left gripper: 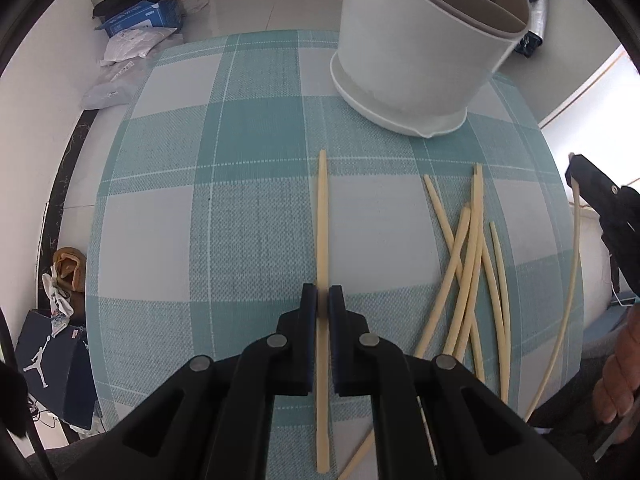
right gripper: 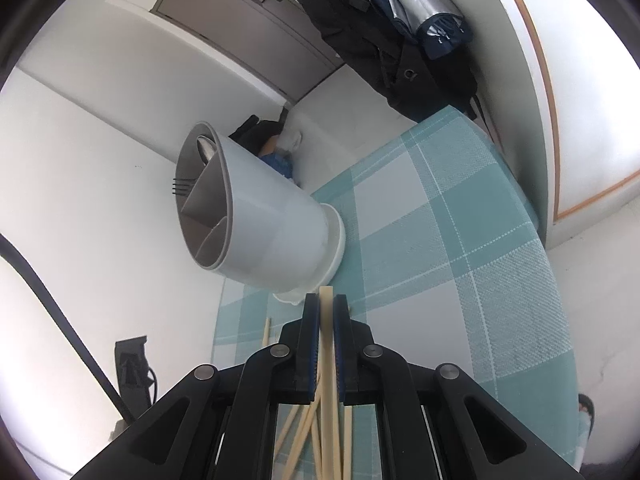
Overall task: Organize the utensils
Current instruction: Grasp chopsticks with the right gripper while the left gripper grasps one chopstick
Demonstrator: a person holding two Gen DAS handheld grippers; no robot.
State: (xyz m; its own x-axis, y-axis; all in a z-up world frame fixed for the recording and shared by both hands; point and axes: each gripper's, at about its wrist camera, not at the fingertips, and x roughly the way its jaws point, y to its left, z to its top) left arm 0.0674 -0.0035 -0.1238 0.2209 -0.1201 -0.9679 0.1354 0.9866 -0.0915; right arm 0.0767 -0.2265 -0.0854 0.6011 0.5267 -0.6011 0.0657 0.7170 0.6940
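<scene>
where tongs (left gripper: 322, 300) pinch: slender pale chopstick (left gripper: 322, 216)

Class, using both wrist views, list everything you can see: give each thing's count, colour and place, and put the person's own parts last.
Utensil holder: one, white with grey dividers, far end of the tablecloth; a black fork sticks out of it.
Tablecloth: one, teal and white check, covering the table.
Single chopstick: one, cream, lying mid-cloth, between the left claw's pads.
Loose chopsticks: a crossed pile, cream, to the right of the single one; exact count unclear.
Held chopstick: one, cream, in the right claw.
Floor clutter: boxes, bags, dark clothing.
Left claw: black, shut on the single chopstick.
Right claw: black, shut on the held chopstick.
Hand: one, right edge.
</scene>
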